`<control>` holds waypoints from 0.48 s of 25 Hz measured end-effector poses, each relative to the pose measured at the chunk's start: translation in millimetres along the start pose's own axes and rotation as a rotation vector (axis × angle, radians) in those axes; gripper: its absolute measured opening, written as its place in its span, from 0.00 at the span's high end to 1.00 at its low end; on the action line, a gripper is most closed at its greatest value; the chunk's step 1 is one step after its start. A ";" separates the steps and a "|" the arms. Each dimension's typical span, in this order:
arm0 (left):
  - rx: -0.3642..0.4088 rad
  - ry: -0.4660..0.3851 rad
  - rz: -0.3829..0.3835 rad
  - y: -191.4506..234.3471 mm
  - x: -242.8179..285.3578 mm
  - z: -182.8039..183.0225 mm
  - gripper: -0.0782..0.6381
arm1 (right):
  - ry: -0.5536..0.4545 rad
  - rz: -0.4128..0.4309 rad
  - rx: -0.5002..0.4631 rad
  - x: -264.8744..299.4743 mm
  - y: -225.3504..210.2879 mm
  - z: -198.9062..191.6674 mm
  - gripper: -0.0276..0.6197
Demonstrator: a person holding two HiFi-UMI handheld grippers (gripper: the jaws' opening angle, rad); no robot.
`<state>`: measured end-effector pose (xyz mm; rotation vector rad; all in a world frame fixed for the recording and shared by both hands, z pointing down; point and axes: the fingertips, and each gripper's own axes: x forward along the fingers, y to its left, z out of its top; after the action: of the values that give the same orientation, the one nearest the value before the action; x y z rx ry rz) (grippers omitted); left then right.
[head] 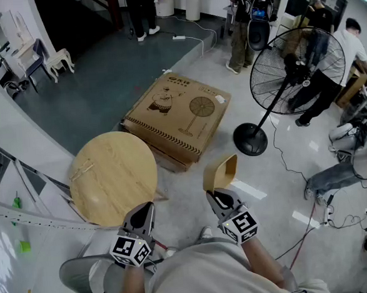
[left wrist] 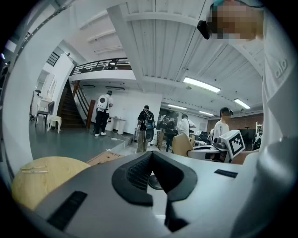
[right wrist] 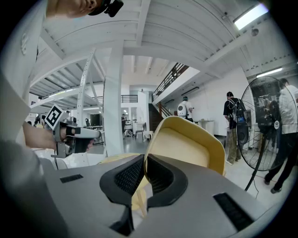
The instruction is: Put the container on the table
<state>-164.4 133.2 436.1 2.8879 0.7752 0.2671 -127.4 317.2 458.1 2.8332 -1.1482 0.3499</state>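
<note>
Right gripper [head: 216, 194] is clamped on the wall of the pale-yellow rounded plastic container [head: 221, 169], held in the air right of the round light-wood table [head: 113, 177]. The container isn't on the table; carrying it left and setting it down remain. Left gripper [head: 144, 209] has its jaws together and holds nothing.

container [head: 221, 171]: smooth, matt, perhaps plastic
table [head: 113, 177]: wood, matt, fine grain showing
box [head: 176, 115]: brown cardboard, matt
floor [head: 261, 187]: smooth, glossy

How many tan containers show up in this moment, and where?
1. The tan plastic container is clamped by its wall in the right tool, held over the floor beside the round wooden table. None is on the table; others may be hidden.
</note>
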 end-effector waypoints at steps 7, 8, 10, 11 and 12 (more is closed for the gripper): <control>-0.010 0.014 0.046 -7.8 13.0 -2.9 0.87 | -0.013 0.056 0.007 0.3 -17.8 3.5 0.89; -0.009 0.016 0.052 -10.1 17.0 -3.4 0.87 | -0.013 0.062 0.007 -0.4 -22.5 3.3 0.89; -0.009 0.018 0.062 -16.3 26.7 -3.8 0.87 | -0.017 0.070 0.005 -3.4 -33.6 2.7 0.90; -0.010 0.018 0.067 -20.0 32.3 -4.0 0.87 | -0.020 0.073 0.005 -5.7 -39.9 2.3 0.89; -0.012 0.018 0.073 -23.6 38.3 -4.2 0.87 | -0.023 0.078 0.007 -8.1 -46.5 1.8 0.89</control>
<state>-144.0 173.3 441.1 2.9105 0.6695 0.3053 -100.4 356.0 455.6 2.8116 -1.2666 0.3279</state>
